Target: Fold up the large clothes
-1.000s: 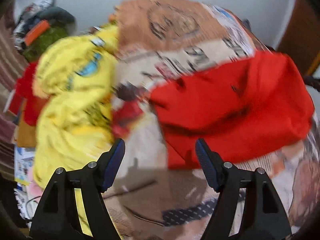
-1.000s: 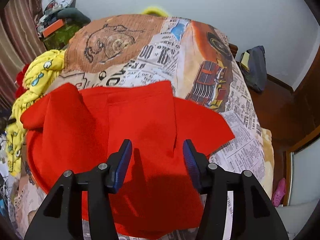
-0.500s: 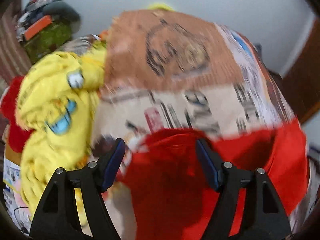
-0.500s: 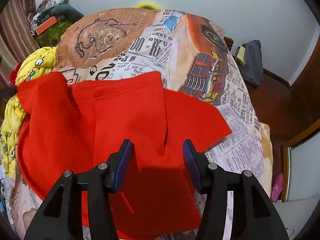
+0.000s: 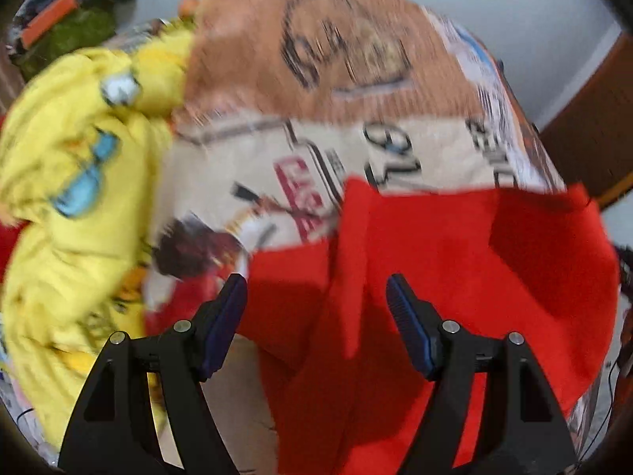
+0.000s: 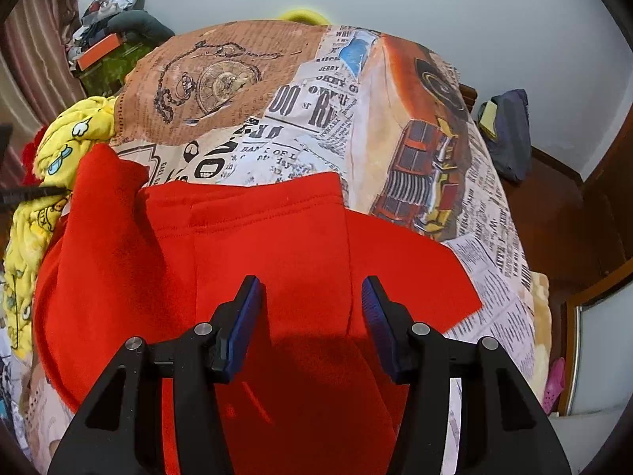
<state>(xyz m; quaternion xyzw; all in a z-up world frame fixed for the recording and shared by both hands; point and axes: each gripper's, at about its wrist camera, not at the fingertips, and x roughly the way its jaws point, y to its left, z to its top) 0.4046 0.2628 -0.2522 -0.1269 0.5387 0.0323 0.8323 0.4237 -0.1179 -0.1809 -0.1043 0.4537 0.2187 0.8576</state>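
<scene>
A red fleece garment (image 6: 277, 245) lies spread on the near half of a bed covered by a newspaper-print sheet (image 6: 316, 118). Its left corner (image 6: 107, 174) stands up in a fold. My right gripper (image 6: 310, 283) hovers open over the garment's middle, nothing between its blue pads. In the blurred left wrist view the red garment (image 5: 455, 269) fills the lower right. My left gripper (image 5: 316, 289) hangs open above its left part, over a raised fold, pads touching no cloth. A dark ribbed tip (image 6: 35, 194) pokes in at the left edge beside the raised corner.
A crumpled yellow cartoon-print garment (image 5: 71, 198) lies along the bed's left side (image 6: 59, 150). Clutter with an orange box (image 6: 99, 51) sits behind it by a curtain. A dark bag (image 6: 508, 134) rests on the wooden floor to the right, and a pink shoe (image 6: 554, 388) lies lower right.
The left gripper has swung rightward from beside the yellow pile to over the red garment's left part. The right gripper has crept slightly forward over the garment. Both stay open.
</scene>
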